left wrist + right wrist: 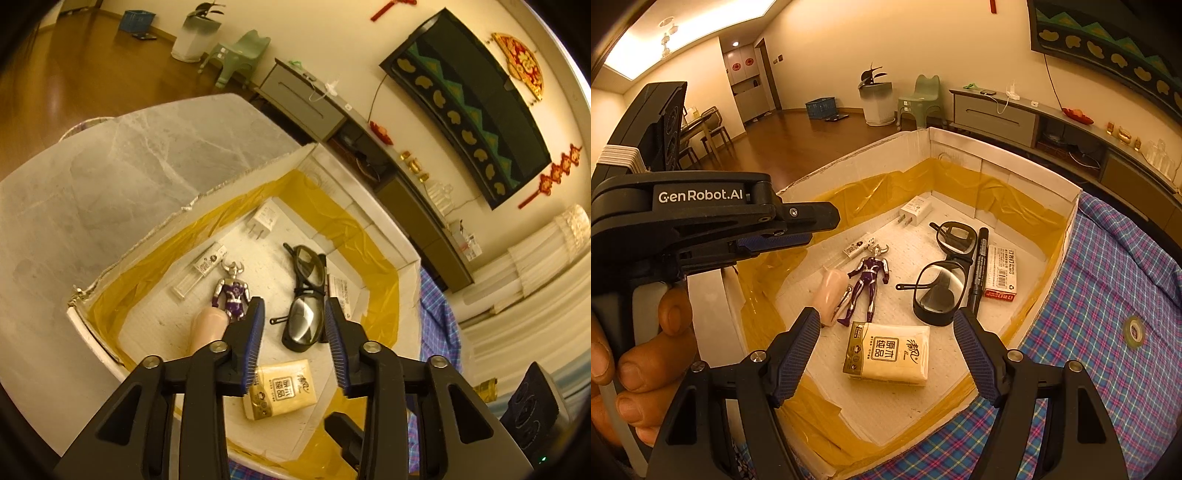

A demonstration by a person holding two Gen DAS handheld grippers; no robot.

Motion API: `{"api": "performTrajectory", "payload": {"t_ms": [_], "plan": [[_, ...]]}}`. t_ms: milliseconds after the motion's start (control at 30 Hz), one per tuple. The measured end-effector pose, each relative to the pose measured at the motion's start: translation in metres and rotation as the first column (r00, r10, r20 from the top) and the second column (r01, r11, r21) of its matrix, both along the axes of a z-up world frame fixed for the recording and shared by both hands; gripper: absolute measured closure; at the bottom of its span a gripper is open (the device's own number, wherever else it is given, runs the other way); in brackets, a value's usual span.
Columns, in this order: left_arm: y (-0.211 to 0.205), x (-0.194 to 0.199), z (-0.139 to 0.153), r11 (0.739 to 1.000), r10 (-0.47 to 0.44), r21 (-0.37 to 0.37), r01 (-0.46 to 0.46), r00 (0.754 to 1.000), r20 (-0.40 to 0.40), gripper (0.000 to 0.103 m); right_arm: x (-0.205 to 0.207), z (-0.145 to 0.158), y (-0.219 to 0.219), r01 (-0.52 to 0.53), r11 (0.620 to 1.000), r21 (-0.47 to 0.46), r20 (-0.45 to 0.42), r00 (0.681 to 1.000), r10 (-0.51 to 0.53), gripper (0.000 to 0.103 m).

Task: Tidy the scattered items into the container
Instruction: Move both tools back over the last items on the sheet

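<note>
A white cardboard box (pixel 1008 162) with yellow tape holds a purple toy figure (pixel 866 282), black glasses (pixel 945 280), a tissue pack (pixel 888 352), a black marker (pixel 979 266), a red staples box (pixel 1001 273), a white charger (pixel 916 210), a pink tube (pixel 831 291) and a clear packet (pixel 855 251). My left gripper (pixel 293 314) is open and empty above the glasses (pixel 304 295); it also shows in the right wrist view (pixel 798 236). My right gripper (pixel 886 328) is open and empty over the tissue pack. A tape roll (pixel 1134 332) lies on the plaid cloth outside the box.
The box sits on a blue plaid cloth (pixel 1108 280) beside a grey marble tabletop (pixel 110 177). A TV cabinet (pixel 1034 118) and wall screen stand behind. A green chair (pixel 921 98) and white bin are on the wooden floor.
</note>
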State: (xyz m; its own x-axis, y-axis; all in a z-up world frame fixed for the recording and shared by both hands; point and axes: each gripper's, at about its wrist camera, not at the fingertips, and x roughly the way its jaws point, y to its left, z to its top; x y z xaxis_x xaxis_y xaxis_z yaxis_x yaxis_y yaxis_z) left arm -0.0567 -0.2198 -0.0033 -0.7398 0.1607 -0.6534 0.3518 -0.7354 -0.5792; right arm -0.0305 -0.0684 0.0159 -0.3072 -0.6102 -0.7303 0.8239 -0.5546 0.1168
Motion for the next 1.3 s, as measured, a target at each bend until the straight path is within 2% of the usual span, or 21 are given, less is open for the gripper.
{"api": "performTrajectory", "payload": {"t_ms": [100,167,267,333,433,500,633,767,900,967,1100,1167,1233,1300], "plan": [[0.002,0.007,0.014,0.999,0.014,-0.037,-0.017,0.997,-0.075,0.065,0.001,0.012,0.013,0.034,0.996,-0.086,-0.004,0.999,-0.034,0.027],[0.009,0.01,0.025,0.996,0.005,-0.086,-0.016,0.992,-0.123,0.065,0.001,0.018,0.021,0.038,0.992,-0.12,0.0,0.999,-0.038,0.027],[0.024,0.013,0.039,0.987,-0.038,-0.162,0.007,0.982,-0.185,0.065,0.0,0.017,0.032,0.045,0.991,-0.125,0.021,0.999,-0.043,0.027],[0.038,0.015,0.049,0.975,-0.087,-0.219,0.036,0.97,-0.228,0.065,0.0,0.021,0.048,0.069,0.982,-0.173,0.019,0.998,-0.067,0.027],[0.063,0.018,0.062,0.947,-0.175,-0.31,0.083,0.943,-0.283,0.065,0.0,0.031,0.079,0.104,0.962,-0.254,0.025,0.995,-0.101,0.028],[0.08,0.02,0.066,0.928,-0.24,-0.349,0.126,0.921,-0.307,0.065,-0.002,0.036,0.1,0.127,0.953,-0.275,0.018,0.992,-0.127,0.028],[0.114,0.022,0.068,0.897,-0.358,-0.382,0.225,0.876,-0.324,0.062,-0.009,0.041,0.148,0.18,0.945,-0.273,0.0,0.982,-0.187,0.028],[0.159,0.018,0.063,0.844,-0.467,-0.422,0.331,0.84,-0.276,0.054,-0.029,0.037,0.203,0.276,0.932,-0.236,-0.003,0.959,-0.284,0.028],[0.201,0.008,0.05,0.804,-0.536,-0.416,0.424,0.821,-0.199,0.053,-0.059,0.022,0.272,0.428,0.886,-0.178,-0.001,0.9,-0.435,0.028],[0.224,0.0,0.043,0.786,-0.565,-0.406,0.466,0.809,-0.164,0.053,-0.075,0.018,0.307,0.518,0.839,-0.168,0.017,0.852,-0.523,0.028],[0.261,-0.013,0.034,0.755,-0.598,-0.416,0.507,0.793,-0.118,0.05,-0.105,0.012,0.37,0.695,0.698,-0.17,0.068,0.715,-0.696,0.028],[0.279,-0.03,0.027,0.741,-0.616,-0.401,0.538,0.782,-0.089,0.049,-0.113,0.011,0.387,0.743,0.651,-0.154,0.068,0.665,-0.744,0.028],[0.295,-0.052,0.012,0.728,-0.627,-0.385,0.568,0.779,-0.037,0.049,-0.118,0.011,0.396,0.775,0.615,-0.149,0.067,0.628,-0.775,0.028],[0.31,-0.075,-0.005,0.714,-0.629,-0.381,0.587,0.777,0.018,0.049,-0.123,0.009,0.401,0.792,0.594,-0.144,0.08,0.607,-0.79,0.028]]}}
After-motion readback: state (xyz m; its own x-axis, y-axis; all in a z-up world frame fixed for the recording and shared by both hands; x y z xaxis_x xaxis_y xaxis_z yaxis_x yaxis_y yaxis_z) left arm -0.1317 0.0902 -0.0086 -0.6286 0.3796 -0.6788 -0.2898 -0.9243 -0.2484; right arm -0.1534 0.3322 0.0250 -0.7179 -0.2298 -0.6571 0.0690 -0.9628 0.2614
